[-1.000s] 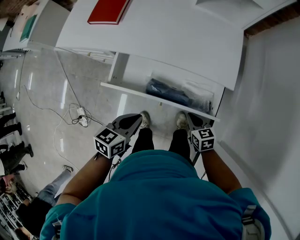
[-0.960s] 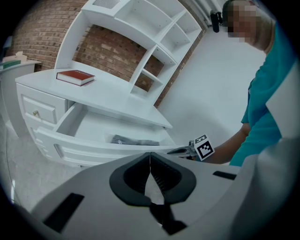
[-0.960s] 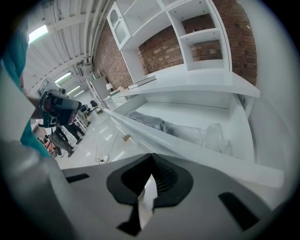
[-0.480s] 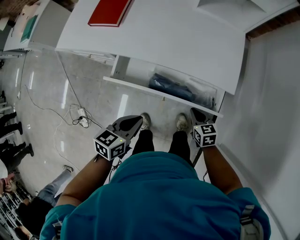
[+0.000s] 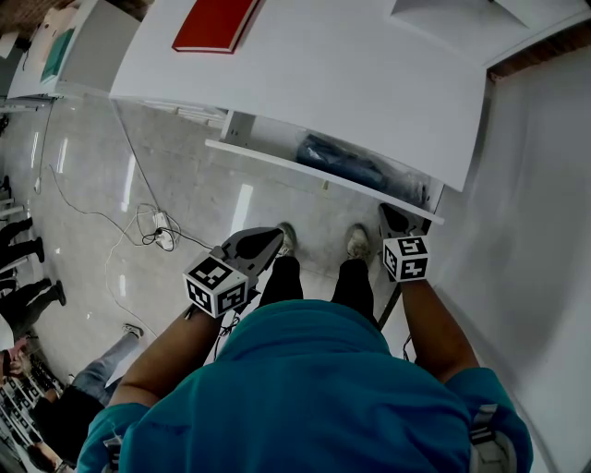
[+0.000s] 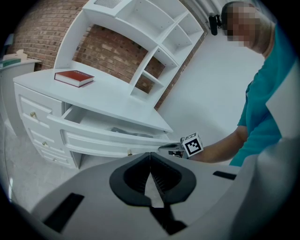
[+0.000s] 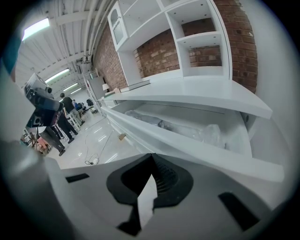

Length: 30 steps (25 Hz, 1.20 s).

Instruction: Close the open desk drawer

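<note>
The white desk [image 5: 351,74] has one drawer [image 5: 277,159] partly pulled out, with dark blue items in clear bags [image 5: 346,164] inside. My right gripper [image 5: 389,215] is shut and empty, its tip against the right end of the drawer front. In the right gripper view the drawer front [image 7: 197,154] runs just past the shut jaws, with the bagged items [image 7: 187,129] behind it. My left gripper [image 5: 274,232] hangs shut and empty, short of the drawer. From the left gripper view I see the drawer front [image 6: 108,140], its small knob [image 6: 129,152] and the right gripper [image 6: 176,147].
A red book [image 5: 212,20] lies on the desk top. A white wall [image 5: 536,231] stands close on the right. A cable and plug [image 5: 152,226] lie on the shiny floor at left. The person's shoes [image 5: 286,237] are below the drawer. Shelves [image 6: 140,28] rise behind the desk.
The right gripper has moved forward with the drawer front, and the drawer has slid further under the desk top, showing less of its contents. The left gripper has stayed put.
</note>
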{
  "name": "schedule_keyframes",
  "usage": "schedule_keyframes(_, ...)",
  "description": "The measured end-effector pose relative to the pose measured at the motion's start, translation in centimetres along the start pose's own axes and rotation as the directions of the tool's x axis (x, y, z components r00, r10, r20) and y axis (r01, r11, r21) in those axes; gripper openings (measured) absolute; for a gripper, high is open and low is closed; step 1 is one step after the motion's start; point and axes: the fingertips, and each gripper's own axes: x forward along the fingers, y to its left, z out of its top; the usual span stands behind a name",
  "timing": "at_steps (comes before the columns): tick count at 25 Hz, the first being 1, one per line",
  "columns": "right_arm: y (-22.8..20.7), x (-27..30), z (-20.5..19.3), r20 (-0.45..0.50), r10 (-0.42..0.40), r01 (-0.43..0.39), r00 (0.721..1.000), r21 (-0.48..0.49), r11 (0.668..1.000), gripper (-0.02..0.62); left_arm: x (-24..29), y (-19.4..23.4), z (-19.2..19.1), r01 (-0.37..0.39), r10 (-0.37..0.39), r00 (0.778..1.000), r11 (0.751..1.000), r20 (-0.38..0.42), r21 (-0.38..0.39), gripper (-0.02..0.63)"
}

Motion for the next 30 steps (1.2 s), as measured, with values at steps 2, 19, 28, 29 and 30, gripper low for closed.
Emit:
schedule_keyframes(2,-0.4,0.2,0.3,0.005,-0.002,0.002,1.000,-0.010,1.000,0.021,0.2,-0.2,0.1,0.002,-0.002,1.000,1.000,0.000,-0.001,0.017)
schedule_keyframes(19,-3.3,2.1,3.0,0.059,-0.050,0.050,0.997,-0.004,0.999,0.021,0.5,-0.2,0.7,0.008,-0.008,1.000,1.000,0.003,-0.001,0.017)
schedule_keyframes(28,-6.0,3.2,4.2,0.067,-0.110,0.108,0.992,0.034,0.994,0.021,0.0,1.0,2.0,-0.017,0.017,0.999,1.000,0.027,0.003,0.016)
schedule_keyframes(29,-6.2,3.3,4.4,0.070,-0.115,0.113,0.991,0.034,0.993,0.021,-0.1,1.2,2.1,-0.021,0.020,0.999,1.000,0.031,0.005,0.017)
schedule_keyframes(30,-6.4,3.4,4.7,0.074,-0.120,0.118,0.990,0.033,0.992,0.021,-0.1,1.3,2.3,-0.024,0.024,0.999,1.000,0.034,0.006,0.017)
